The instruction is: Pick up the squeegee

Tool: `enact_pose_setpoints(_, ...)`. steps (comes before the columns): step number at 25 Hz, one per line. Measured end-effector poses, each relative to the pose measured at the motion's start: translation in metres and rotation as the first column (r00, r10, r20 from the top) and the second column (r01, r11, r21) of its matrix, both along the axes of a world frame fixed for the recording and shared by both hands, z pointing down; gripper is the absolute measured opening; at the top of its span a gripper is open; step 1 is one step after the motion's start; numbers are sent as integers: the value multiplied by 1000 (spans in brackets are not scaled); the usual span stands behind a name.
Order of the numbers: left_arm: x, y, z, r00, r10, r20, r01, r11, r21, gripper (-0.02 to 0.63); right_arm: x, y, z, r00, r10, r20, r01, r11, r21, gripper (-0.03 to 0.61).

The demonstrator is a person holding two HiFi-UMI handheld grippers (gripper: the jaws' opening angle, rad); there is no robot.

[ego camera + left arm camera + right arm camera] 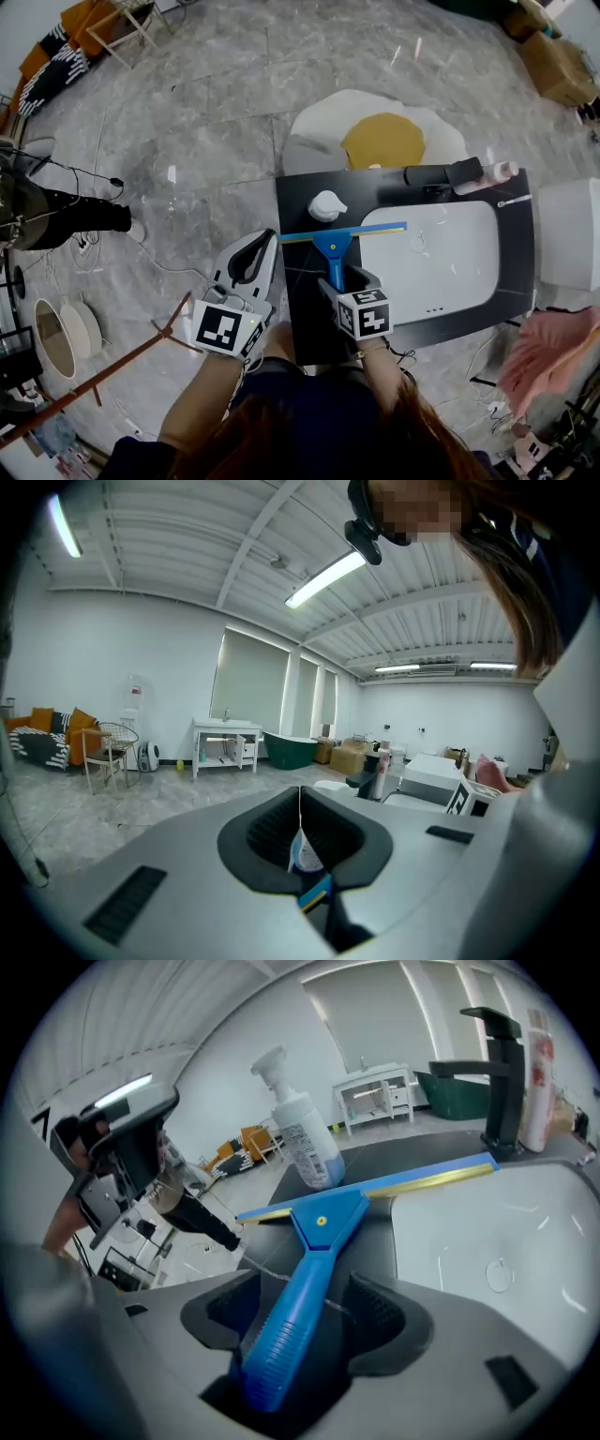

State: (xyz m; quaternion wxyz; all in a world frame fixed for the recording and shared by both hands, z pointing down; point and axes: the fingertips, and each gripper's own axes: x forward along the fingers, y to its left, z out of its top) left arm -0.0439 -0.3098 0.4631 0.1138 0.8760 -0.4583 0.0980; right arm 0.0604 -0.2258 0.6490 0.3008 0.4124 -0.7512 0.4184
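Squeegee: lying flat on the black counter, blue-and-yellow blade reaching across the left rim of the white basin, blue handle pointing back toward the person.
Right gripper: pointing steeply down over the counter, fingers standing wide apart with the squeegee handle lying between them, not clamping it, a gap showing beside the right pad.
Left gripper: hanging off the counter's left edge above the floor, fingers pressing together, holding nothing.
Spray bottle: standing upright on the counter just beyond the blade.
Faucet: sitting at the basin's far edge, well apart from the squeegee.
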Motion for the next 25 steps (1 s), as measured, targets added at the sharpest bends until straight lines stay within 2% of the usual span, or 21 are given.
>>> enact_pose_setpoints(3,-4,2,0,1000,1,1,-1,1000,2,20,-1,2,8,984,-100,-149,105,994,27,311)
enact_pose_setpoints(7,-11,4,-1,1000,-2,-3,2,1000,4,20,3,1,11,974,-99,-202,110,993,43,278)
enact_pose_setpoints(10,-15,7,-1,1000,-6,-5,6,1000,7,20,6,3,11,969,-94,-227,107,993,47,219)
enact_pose_setpoints(12,-17,9,-3,1000,-8,-4,8,1000,9,20,8,3,11,970,-84,-230,99,994,55,173)
enact_pose_setpoints(18,-28,12,-9,1000,-22,-3,23,999,26,20,16,0,0,987,-34,-159,50,995,92,160)
enact_pose_setpoints(25,-40,18,-21,999,-47,-3,48,997,58,20,32,13,-7,997,40,-69,-33,995,91,158)
